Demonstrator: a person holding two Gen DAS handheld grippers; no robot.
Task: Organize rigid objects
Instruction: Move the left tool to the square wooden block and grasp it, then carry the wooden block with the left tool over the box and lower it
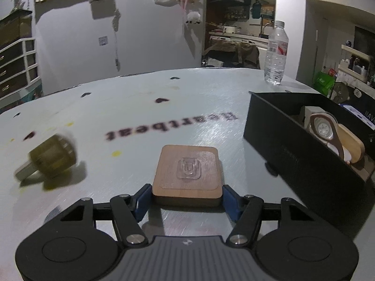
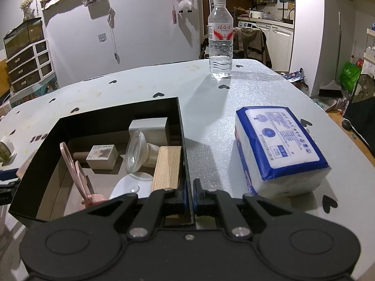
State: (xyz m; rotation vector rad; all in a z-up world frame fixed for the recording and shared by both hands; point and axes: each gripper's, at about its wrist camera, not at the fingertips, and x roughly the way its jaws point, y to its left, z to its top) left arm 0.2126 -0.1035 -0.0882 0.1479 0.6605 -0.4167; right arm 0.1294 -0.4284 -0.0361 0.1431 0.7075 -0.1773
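Observation:
A square wooden block (image 1: 187, 173) with a clear stick-on hook on top lies flat on the white table. My left gripper (image 1: 187, 199) has its blue pads (image 1: 143, 199) against the block's two near sides. To the right stands the black box (image 1: 281, 145), holding several items. In the right wrist view, my right gripper (image 2: 189, 192) is shut on the thin right wall of the black box (image 2: 117, 107). Inside it lie pink scissors (image 2: 72, 164), a small carton (image 2: 102, 155), a clear cup (image 2: 136, 154) and a wooden slab (image 2: 167, 166).
A blurred olive, cap-shaped object (image 1: 50, 157) lies on the table left of the block. A water bottle (image 2: 220, 37) stands at the far edge. A blue and white tissue pack (image 2: 279, 149) lies right of the box. The table's edges curve away on both sides.

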